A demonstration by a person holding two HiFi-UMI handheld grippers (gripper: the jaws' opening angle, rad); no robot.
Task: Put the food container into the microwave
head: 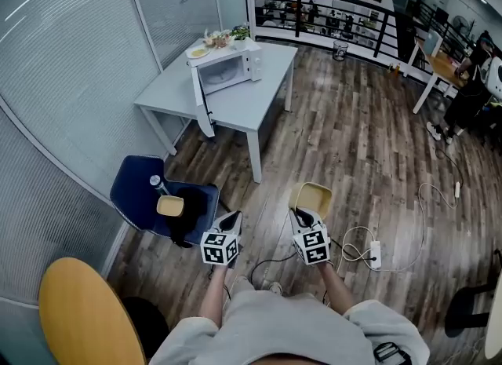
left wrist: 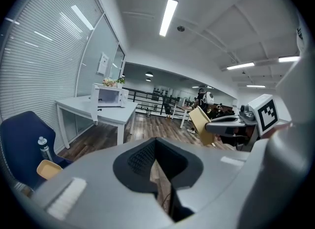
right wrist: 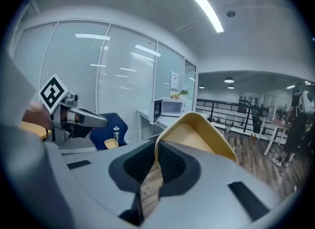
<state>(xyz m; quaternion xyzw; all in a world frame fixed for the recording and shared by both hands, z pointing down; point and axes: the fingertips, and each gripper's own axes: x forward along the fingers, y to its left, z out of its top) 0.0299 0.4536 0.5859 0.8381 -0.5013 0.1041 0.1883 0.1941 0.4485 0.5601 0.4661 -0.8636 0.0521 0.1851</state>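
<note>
My right gripper (head: 303,217) is shut on the rim of a yellow food container (head: 311,197), which tilts up over the wooden floor; the same container (right wrist: 198,135) fills the middle of the right gripper view. The left gripper (head: 232,220) is held beside it, shut, with nothing between its jaws (left wrist: 156,160). The white microwave (head: 227,67) stands far ahead on a grey table (head: 251,104), its door swung open. From the left gripper view, the microwave (left wrist: 109,96) is at left and the held container (left wrist: 200,119) at right.
A blue chair (head: 133,191) at the left carries a water bottle (head: 158,184) and a second yellow container (head: 170,206). A white power strip with cables (head: 374,253) lies on the floor at right. An orange round seat (head: 78,308) is at lower left. Plates of food (head: 210,41) top the microwave.
</note>
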